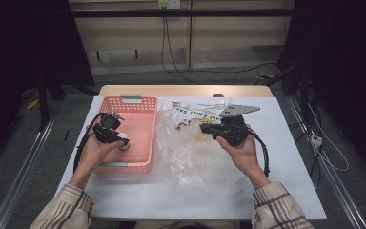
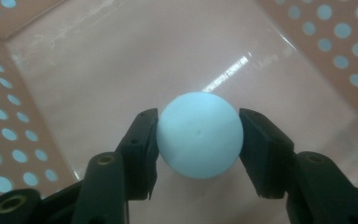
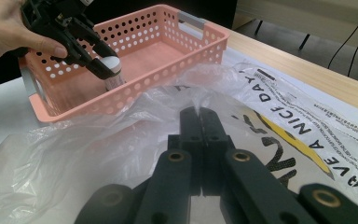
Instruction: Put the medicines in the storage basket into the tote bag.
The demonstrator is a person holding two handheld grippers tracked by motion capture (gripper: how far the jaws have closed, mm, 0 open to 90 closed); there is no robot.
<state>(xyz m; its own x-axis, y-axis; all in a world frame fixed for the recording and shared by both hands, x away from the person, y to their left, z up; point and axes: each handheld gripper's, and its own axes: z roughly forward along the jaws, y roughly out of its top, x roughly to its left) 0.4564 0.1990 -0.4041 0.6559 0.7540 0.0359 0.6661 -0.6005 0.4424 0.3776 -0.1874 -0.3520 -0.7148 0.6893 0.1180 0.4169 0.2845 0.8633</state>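
A white ball (image 2: 199, 135) sits between the two black jaws of my left gripper (image 2: 199, 115), and both pads touch its sides. The left gripper (image 1: 116, 138) reaches down into the pink perforated basket (image 1: 131, 100), holding the ball (image 3: 113, 65) just above the basket floor (image 2: 121, 60). My right gripper (image 3: 200, 112) is shut, its tips pinching a raised fold of the clear plastic bag (image 3: 74, 154). In the high view the right gripper (image 1: 205, 128) points left over the crumpled bag (image 1: 190, 152), which lies on the table to the right of the basket.
The bag carries black and yellow print reading "HAVE A NICE DAY" (image 3: 303, 126). Basket and bag rest on a white sheet (image 1: 286, 157) covering a wooden table (image 1: 186, 90). Cables trail from both grippers, and dark floor surrounds the table.
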